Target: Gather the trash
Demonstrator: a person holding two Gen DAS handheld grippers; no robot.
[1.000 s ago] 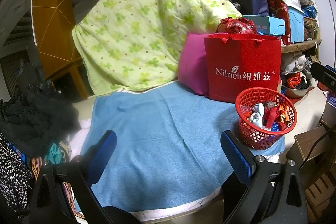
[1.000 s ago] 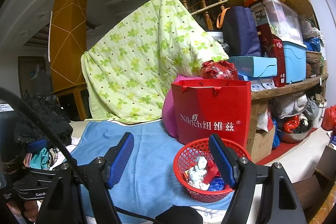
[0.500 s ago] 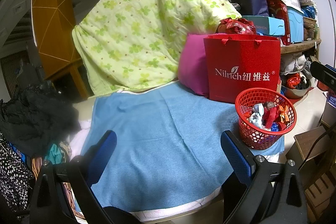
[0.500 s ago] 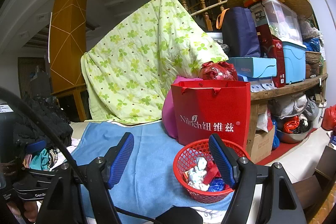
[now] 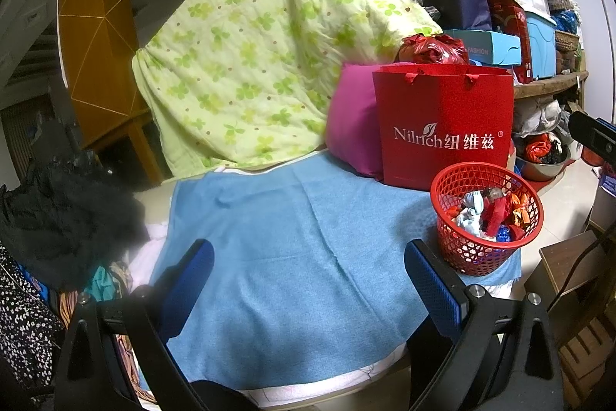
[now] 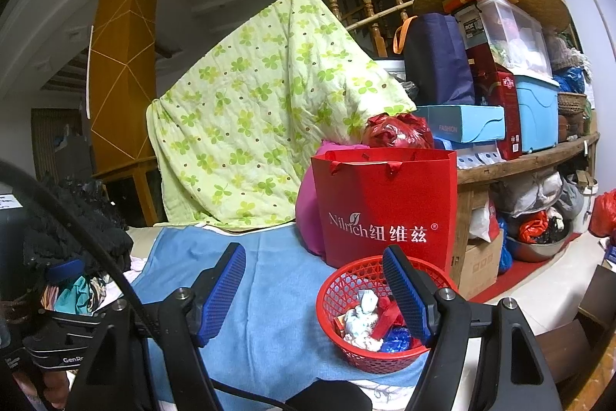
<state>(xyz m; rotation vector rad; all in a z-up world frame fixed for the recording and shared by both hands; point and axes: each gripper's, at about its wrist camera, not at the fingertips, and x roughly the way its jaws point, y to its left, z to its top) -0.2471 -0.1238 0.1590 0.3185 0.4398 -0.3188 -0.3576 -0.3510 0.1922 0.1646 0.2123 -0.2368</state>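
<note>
A red mesh basket (image 5: 464,249) stands at the right edge of the blue cloth (image 5: 288,237). It holds several crumpled wrappers (image 5: 485,214) in white, red, orange and blue. My left gripper (image 5: 308,280) is open and empty, over the near part of the cloth, left of the basket. In the right wrist view the basket (image 6: 335,299) with its wrappers (image 6: 365,318) sits just behind my open, empty right gripper (image 6: 313,291), partly hidden by the right finger (image 6: 404,295).
A red paper bag (image 5: 442,126) and a pink cushion (image 5: 350,126) stand behind the basket. A green floral quilt (image 5: 261,56) drapes at the back. Black clothes (image 5: 57,214) pile at the left. Cluttered shelves (image 6: 531,156) stand at the right.
</note>
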